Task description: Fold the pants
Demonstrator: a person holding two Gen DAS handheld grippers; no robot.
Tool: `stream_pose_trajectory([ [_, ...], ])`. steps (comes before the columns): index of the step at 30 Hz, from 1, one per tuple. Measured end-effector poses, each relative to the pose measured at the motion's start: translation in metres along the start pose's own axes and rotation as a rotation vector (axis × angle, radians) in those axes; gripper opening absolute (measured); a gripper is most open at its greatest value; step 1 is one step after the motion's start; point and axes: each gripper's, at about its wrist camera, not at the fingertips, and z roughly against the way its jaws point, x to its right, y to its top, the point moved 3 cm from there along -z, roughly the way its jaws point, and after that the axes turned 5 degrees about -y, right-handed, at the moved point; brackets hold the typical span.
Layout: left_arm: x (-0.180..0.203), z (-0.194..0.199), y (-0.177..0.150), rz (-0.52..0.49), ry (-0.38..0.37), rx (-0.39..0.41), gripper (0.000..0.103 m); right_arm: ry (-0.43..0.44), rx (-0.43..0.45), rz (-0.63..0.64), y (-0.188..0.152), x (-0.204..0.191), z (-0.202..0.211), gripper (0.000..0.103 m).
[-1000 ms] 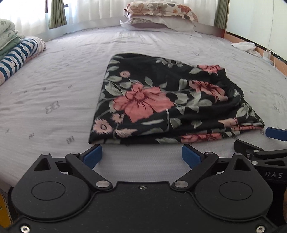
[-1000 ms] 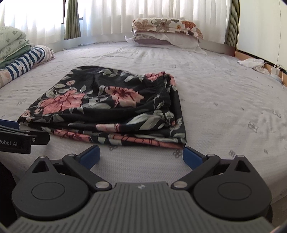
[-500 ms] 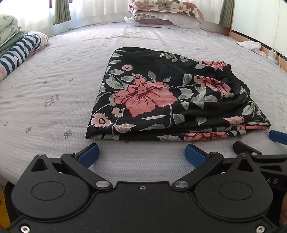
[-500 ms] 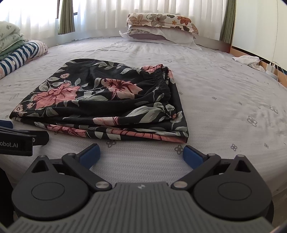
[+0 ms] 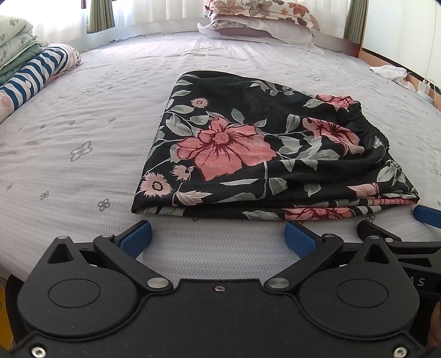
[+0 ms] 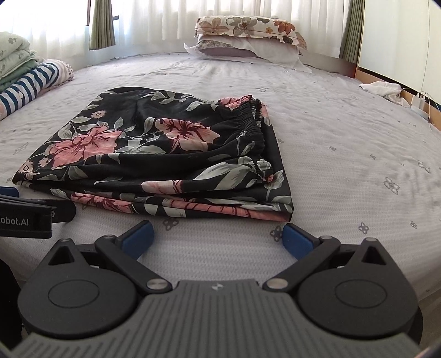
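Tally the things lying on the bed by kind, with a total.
Floral pants, folded: 1
Pillows, stacked: 2, floral pillow on white pillow
Folded bedding pile: 1
Striped roll: 1
White cloth at the far right edge: 1
Total: 6

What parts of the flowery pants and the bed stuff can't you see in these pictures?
- Pants: underside and inner folded layers are hidden by the top layer in both views.
- Striped bundle: cut off by the left edge in both views.
- Right gripper: in the left wrist view only a sliver shows at the right edge.
- Bed: its near edge is hidden behind each gripper's own body.
- Small white things by the far right rail: too small to identify.
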Motion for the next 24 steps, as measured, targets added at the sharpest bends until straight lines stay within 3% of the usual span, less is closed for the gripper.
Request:
stream_pose_trajectory([
  [24,0.0004,-0.003,0.0019,0.005,0.001,-0.023,0.103,0.006,-0.003,0.007,-0.0004,-0.0012,-0.0029,0.103],
])
